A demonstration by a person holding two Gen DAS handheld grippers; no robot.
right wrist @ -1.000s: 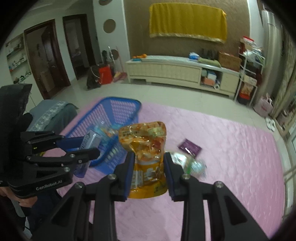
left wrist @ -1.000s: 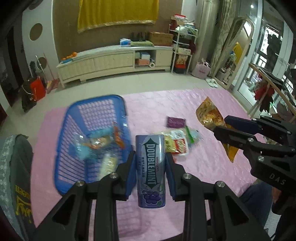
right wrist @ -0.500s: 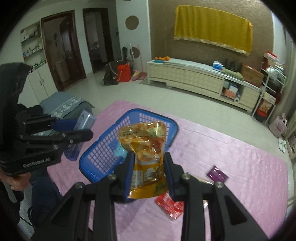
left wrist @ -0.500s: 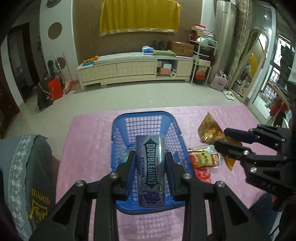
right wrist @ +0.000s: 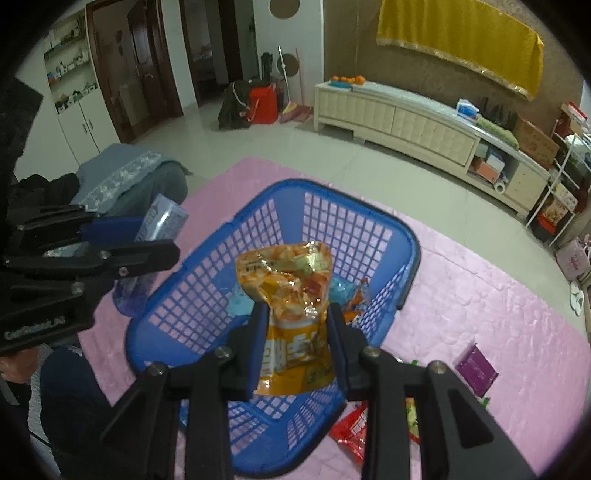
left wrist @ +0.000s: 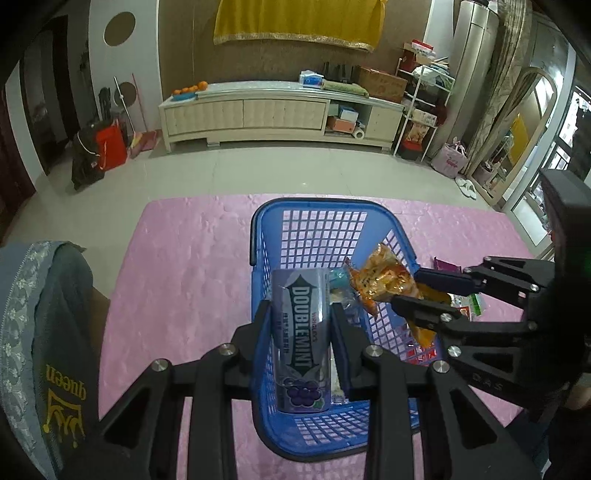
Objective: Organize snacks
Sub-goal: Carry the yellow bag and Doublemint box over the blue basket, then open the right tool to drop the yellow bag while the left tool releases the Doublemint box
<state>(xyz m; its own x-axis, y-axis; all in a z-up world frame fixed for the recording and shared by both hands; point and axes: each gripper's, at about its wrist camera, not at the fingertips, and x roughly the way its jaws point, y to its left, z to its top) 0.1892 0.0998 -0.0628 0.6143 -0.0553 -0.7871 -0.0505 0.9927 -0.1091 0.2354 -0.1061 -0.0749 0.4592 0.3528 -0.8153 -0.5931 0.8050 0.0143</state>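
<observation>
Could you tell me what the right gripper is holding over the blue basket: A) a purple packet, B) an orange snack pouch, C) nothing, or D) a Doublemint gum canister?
B: in the right wrist view the right gripper has its fingers shut on the orange snack pouch, above the blue basket.

Floor covering: a pink quilted mat spread over pale floor tiles.
Far wall: a yellow cloth hangs above a long cream cabinet.
On the cabinet: oranges at its left end, a tissue box further right.
Left corner: a red bag beside a black bag.
Near left: a grey garment with "queen" in yellow.
Right side: a white wire shelf rack crowded with boxes.
</observation>
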